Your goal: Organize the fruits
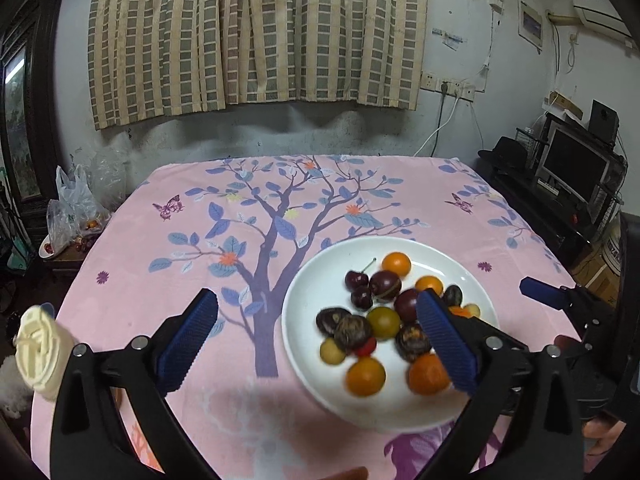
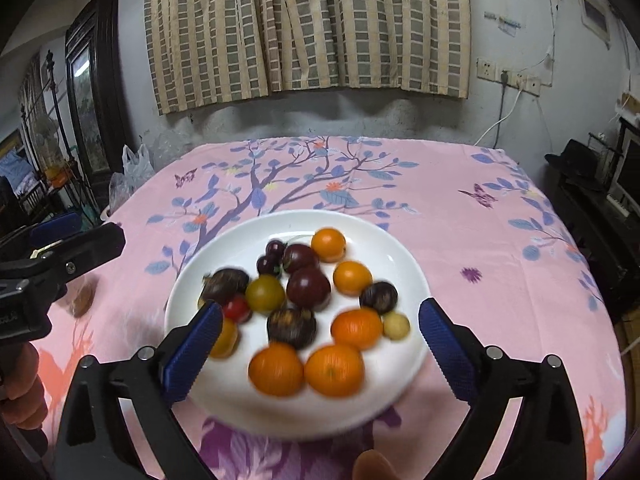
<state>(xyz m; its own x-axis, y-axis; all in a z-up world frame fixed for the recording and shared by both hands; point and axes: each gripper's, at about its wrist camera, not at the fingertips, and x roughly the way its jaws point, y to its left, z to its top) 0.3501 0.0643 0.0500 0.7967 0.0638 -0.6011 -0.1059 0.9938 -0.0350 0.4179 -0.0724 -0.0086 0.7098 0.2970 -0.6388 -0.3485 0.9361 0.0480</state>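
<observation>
A white plate [image 1: 320, 292] [image 2: 384, 240] holds several small fruits: oranges [image 2: 334, 369], dark plums [image 2: 308, 287], cherries [image 1: 357, 280], a yellow-green fruit [image 2: 265, 293], a red one [image 2: 237, 307] and dark chestnut-like ones [image 1: 352, 332]. My left gripper [image 1: 320, 340] is open and empty; its right finger hangs over the plate's right half. My right gripper [image 2: 320, 344] is open and empty, its fingers either side of the plate's near half. The right gripper also shows in the left wrist view [image 1: 544, 292]. The left gripper shows at the left edge of the right wrist view [image 2: 60, 256].
The plate rests on a table under a pink cloth [image 1: 180, 240] printed with a tree. Plastic bags with fruit [image 1: 76, 208] lie off the table's left side. A monitor and shelf [image 1: 576, 168] stand to the right. A curtained wall is behind.
</observation>
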